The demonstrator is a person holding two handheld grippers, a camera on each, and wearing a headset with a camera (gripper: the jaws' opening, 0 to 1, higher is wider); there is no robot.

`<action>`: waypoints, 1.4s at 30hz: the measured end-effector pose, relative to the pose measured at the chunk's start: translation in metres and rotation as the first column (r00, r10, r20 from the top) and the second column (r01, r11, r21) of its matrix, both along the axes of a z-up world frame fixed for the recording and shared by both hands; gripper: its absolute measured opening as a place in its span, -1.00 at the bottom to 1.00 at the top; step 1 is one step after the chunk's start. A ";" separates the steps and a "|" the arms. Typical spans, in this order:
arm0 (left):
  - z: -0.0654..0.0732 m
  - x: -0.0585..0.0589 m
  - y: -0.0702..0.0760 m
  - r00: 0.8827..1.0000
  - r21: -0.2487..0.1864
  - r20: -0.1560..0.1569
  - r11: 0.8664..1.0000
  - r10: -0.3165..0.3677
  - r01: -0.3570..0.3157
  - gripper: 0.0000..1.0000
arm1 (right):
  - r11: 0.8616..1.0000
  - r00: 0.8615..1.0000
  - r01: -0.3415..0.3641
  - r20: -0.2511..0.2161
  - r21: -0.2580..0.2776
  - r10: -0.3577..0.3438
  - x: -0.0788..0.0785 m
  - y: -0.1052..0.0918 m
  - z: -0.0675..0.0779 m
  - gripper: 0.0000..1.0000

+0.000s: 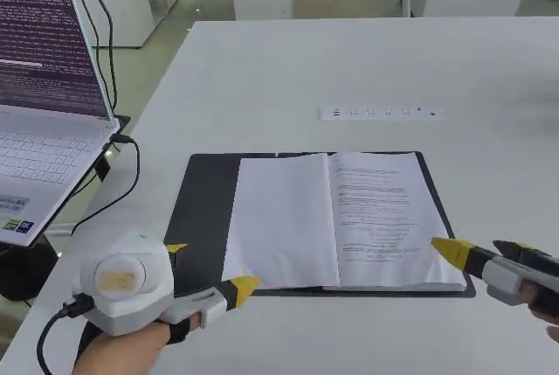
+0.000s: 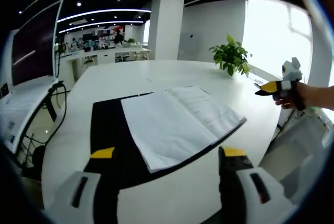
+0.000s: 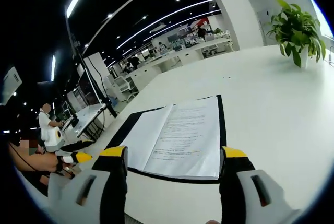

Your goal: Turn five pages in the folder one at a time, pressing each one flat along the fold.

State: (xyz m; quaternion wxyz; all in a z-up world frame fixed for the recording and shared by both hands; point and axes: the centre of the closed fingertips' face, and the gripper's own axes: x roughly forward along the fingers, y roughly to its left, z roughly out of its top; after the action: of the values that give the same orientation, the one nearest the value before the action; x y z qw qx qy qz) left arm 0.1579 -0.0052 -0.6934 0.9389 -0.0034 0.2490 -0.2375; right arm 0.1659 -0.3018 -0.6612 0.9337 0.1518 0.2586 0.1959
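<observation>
A black folder [image 1: 205,209] lies open on the white table [image 1: 288,60], with a blank white page [image 1: 279,218] on its left and a printed page [image 1: 380,218] on its right. Both pages lie flat. My left gripper [image 1: 210,267] hovers at the folder's near left corner, open and holding nothing. In its own view, the left gripper [image 2: 167,153] faces the folder [image 2: 104,125]. My right gripper [image 1: 485,250] sits just off the near right corner, also open and holding nothing. From the right gripper [image 3: 174,152], the folder [image 3: 125,127] lies straight ahead.
An open laptop [image 1: 44,86] with black cables [image 1: 131,174] stands at the table's left edge. A white power strip [image 1: 380,114] lies beyond the folder. A potted plant [image 2: 232,57] stands at the far end. Bare table surrounds the folder.
</observation>
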 end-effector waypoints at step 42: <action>0.024 0.016 -0.037 0.999 -0.011 0.039 1.000 -0.012 0.013 0.73 | 0.997 0.997 0.033 0.075 -0.067 -0.028 -0.004 -0.034 -0.001 0.43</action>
State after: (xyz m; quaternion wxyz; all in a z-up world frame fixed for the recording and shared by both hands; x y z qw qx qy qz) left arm 0.1739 -0.0426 -0.6698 0.9421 -0.0025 0.2293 -0.2447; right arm 0.1616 -0.3361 -0.6623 0.9501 0.1167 0.2281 0.1782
